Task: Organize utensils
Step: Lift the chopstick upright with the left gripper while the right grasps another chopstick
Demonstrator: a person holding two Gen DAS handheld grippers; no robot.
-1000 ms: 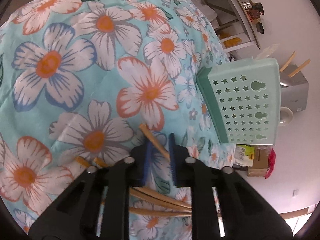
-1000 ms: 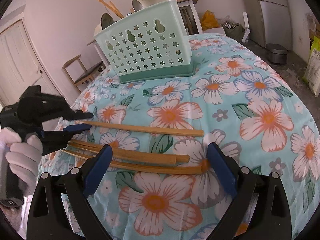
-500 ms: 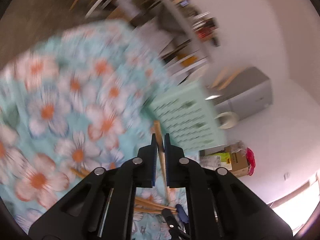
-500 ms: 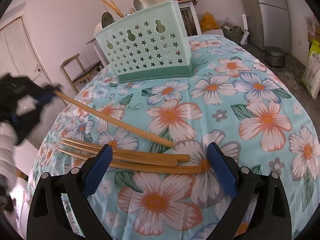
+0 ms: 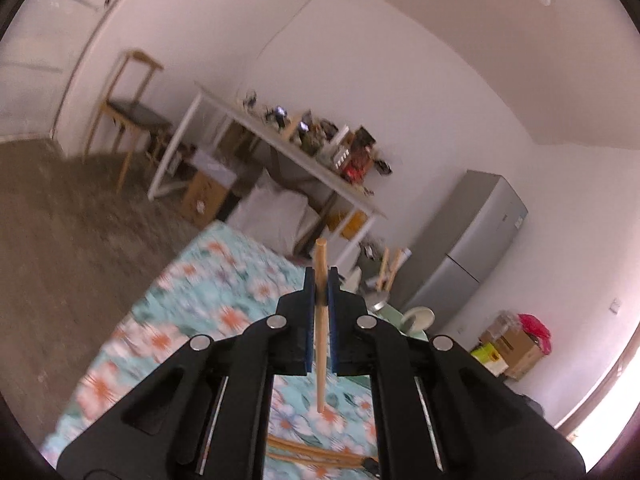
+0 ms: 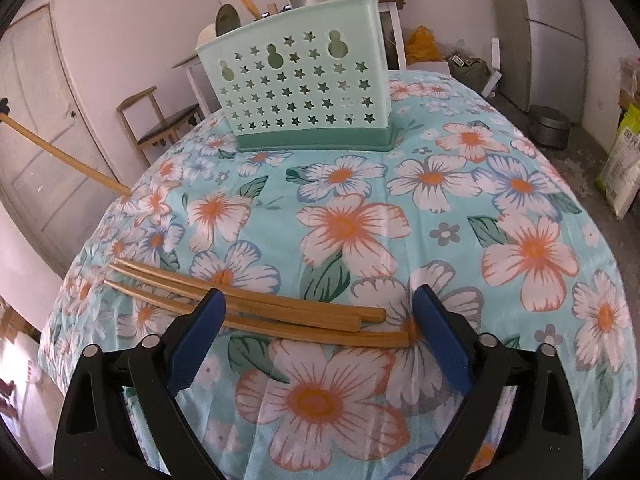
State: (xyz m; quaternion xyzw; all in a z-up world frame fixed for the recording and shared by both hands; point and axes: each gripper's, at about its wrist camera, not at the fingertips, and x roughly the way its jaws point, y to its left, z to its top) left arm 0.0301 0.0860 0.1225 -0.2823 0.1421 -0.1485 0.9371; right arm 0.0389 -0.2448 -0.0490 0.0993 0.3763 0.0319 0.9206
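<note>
**Carrying one chopstick to the holder while three wait on the cloth**

Left wrist view. The left gripper [image 5: 320, 280] is pressed together on a single wooden chopstick [image 5: 320, 340], pinched near its upper end. A short stub stands above the pads; the long remainder hangs down between the arms, its lower tip over the floral tablecloth [image 5: 168, 320]. The grip sits far from the middle, so the stick can pivot: keep the wrist steady and the clamp firm during transport. The mint-green holder is only a sliver at the right of the fingers here. Judged step: carry the stick to the holder and lower it tip first into a compartment.

Right wrist view. The right gripper [image 6: 316, 344] is spread, nothing between its blue pads; its jaws have just been closing slightly. It hovers over three chopsticks [image 6: 256, 312] lying side by side on the cloth. The star-punched utensil holder [image 6: 296, 92] stands upright at the far side, already holding spoons and sticks. The carried chopstick appears at the left edge, clear of the holder. Centre the jaws on one stick only before closing.
</note>
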